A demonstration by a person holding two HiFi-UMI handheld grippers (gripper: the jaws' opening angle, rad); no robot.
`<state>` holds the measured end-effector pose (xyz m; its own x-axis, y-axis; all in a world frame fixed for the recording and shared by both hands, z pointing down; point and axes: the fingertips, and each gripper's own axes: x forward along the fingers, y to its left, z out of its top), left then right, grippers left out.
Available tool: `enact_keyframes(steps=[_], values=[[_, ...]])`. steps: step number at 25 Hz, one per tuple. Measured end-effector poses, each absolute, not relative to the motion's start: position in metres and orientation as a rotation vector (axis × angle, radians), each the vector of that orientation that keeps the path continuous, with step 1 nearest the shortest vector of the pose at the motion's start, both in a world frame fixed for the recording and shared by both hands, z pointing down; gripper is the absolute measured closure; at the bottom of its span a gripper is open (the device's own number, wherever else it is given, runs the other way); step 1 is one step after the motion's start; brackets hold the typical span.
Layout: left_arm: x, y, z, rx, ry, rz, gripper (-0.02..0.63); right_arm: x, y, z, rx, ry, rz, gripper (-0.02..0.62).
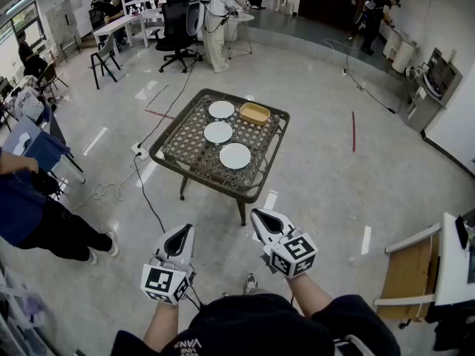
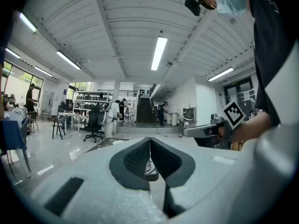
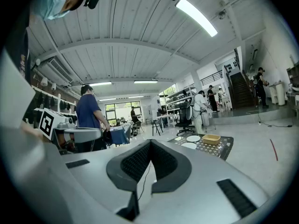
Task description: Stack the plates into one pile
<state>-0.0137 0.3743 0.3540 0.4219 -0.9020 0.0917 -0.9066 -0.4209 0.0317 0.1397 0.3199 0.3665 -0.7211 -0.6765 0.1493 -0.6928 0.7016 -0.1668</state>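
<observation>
Three white plates lie apart in a row on a low wicker table (image 1: 194, 165): a far plate (image 1: 221, 110), a middle plate (image 1: 218, 132) and a near plate (image 1: 235, 156). The right gripper view shows the plates (image 3: 193, 138) small, on the table (image 3: 223, 148) at right. My left gripper (image 1: 184, 232) and right gripper (image 1: 260, 216) hang well short of the table, over the floor, both shut and empty. In the left gripper view the left gripper (image 2: 150, 140) points level across the room, with the table's edge (image 2: 100, 144) low at left.
A shallow tan basket (image 1: 254, 113) sits at the table's far right. A black cable (image 1: 148, 199) runs across the floor left of the table. A seated person (image 1: 44, 225) is at left, a wooden bench (image 1: 412, 273) at right. People and office chairs stand farther off.
</observation>
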Motion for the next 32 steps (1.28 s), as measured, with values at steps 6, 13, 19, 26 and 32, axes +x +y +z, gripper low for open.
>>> enact_keyframes(steps=[6, 13, 19, 26, 32], values=[[-0.012, 0.368, 0.366, 2.605, -1.590, 0.069, 0.581, 0.141, 0.320, 0.368, 1.186, -2.827, 0.323, 0.594], [-0.008, 0.339, 0.390, 2.536, -1.521, 0.087, 0.422, 0.149, 0.294, 0.387, 1.208, -2.777, 0.389, 0.451], [-0.013, 0.283, 0.409, 2.468, -1.563, 0.123, 0.422, 0.156, 0.235, 0.408, 1.190, -2.752, 0.438, 0.439], [-0.009, 0.216, 0.417, 2.397, -1.634, 0.145, 0.422, 0.168, 0.160, 0.423, 1.133, -2.725, 0.464, 0.439], [-0.009, 0.182, 0.438, 2.335, -1.679, 0.152, 0.422, 0.167, 0.117, 0.449, 1.061, -2.709, 0.481, 0.439]])
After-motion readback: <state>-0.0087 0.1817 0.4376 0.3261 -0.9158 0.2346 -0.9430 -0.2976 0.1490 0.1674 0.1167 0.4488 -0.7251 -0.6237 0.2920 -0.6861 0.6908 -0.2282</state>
